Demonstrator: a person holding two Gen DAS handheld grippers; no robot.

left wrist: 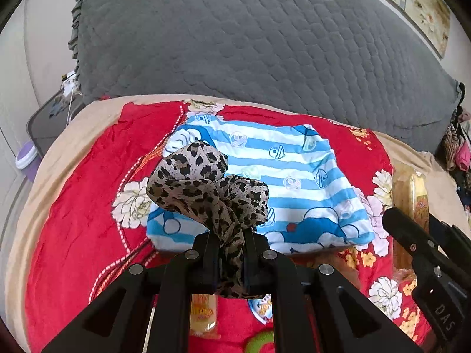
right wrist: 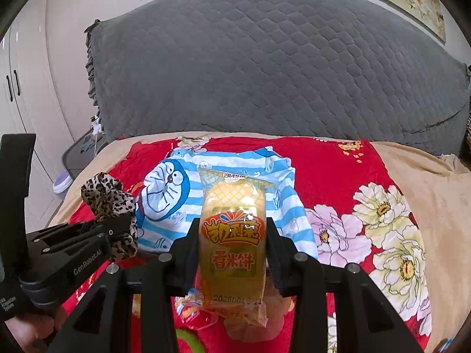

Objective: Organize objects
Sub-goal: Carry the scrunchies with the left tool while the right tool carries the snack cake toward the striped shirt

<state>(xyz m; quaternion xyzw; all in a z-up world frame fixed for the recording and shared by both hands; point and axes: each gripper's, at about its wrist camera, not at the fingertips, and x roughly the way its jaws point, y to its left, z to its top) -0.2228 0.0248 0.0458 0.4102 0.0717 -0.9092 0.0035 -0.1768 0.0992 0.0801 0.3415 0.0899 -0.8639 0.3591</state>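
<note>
Over the red floral bedspread [left wrist: 73, 235], the left gripper [left wrist: 226, 244] pinches a limp, light leopard-print fabric scrunchie [left wrist: 203, 185] by its bunched middle, while the right gripper [right wrist: 232, 235] clamps a crinkly yellow rice-cracker packet [right wrist: 232, 235] mid-body (likely slippery, crushable).

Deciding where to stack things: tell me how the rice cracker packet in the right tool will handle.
The rice cracker packet looks light: the right tool holds it upright by its middle. Its glossy film may slip between the pads. The crackers inside probably snap under a hard squeeze, so keep it on top.
</note>
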